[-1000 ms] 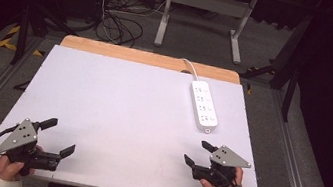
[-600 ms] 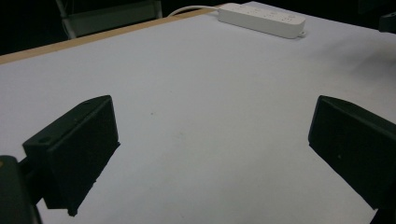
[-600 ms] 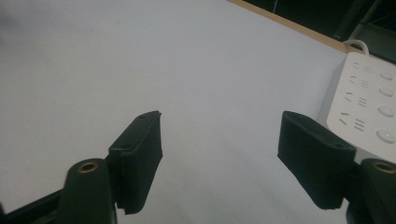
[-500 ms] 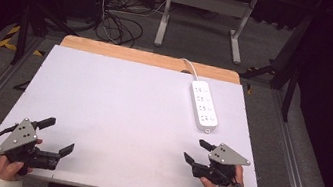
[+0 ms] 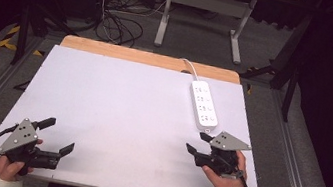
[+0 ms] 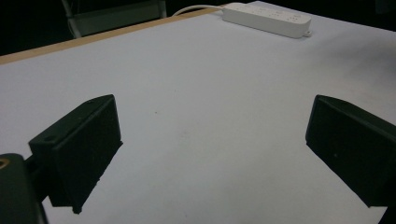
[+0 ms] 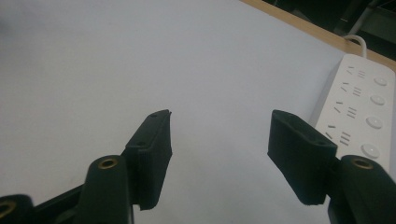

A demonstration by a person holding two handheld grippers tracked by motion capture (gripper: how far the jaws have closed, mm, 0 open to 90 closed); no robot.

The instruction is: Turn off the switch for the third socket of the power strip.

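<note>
My left gripper (image 5: 59, 135) rests at the near left corner of the white tabletop (image 5: 127, 102), held in a hand, jaws wide open with nothing between them (image 6: 210, 140). My right gripper (image 5: 195, 142) hovers low over the near right part of the table, just in front of a white power strip (image 5: 204, 105). Its jaws have just been closing but stand apart, with bare table between them (image 7: 219, 140). The power strip (image 7: 359, 107) lies to the right of the right jaw, and it lies far off at the top in the left gripper view (image 6: 268, 14).
The strip's white cable (image 5: 188, 65) runs off the wooden back edge (image 5: 150, 58) of the table. Behind the table stand a metal frame stand (image 5: 203, 8) and loose cables (image 5: 115, 19) on the floor. Rails run along both sides of the table.
The right gripper's jaws have drawn closer together and the hand has lifted slightly. The left gripper has stayed where it was.
</note>
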